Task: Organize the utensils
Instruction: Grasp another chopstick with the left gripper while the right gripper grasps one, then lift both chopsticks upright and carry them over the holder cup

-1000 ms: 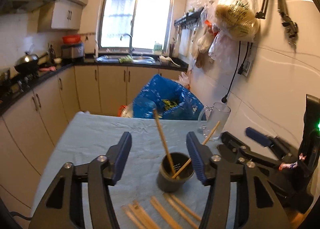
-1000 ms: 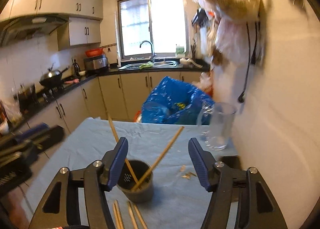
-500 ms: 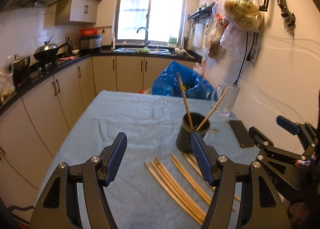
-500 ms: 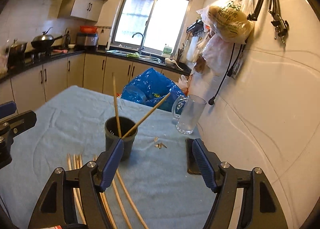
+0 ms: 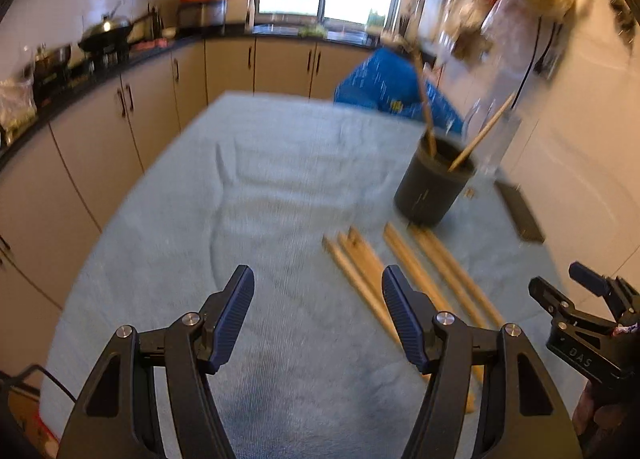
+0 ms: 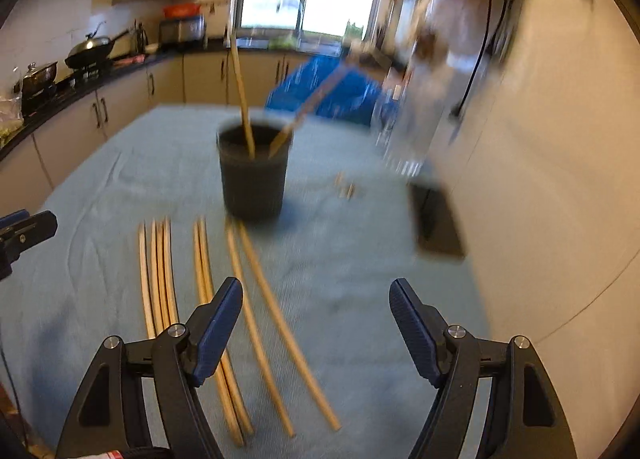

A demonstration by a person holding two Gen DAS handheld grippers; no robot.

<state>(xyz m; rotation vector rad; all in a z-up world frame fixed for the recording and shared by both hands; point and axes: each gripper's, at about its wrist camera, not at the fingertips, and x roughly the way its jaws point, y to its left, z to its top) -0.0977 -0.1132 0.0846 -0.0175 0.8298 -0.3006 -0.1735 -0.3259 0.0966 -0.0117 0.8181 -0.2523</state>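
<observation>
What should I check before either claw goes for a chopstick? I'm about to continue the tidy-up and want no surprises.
1. Left claw empty, jaws apart: ok; they have just been opening.
2. Right claw empty, jaws apart: ok; also just opening.
3. Dark cup upright on the blue cloth: ok.
4. Room in the cup: ok, only two chopsticks stand in it.
5. Loose chopsticks lying flat, reachable: ok; several lie close together, so picking just one: cannot tell.
6. Clear glass beside the cup, out of the path: cannot tell, picture blurred.
</observation>
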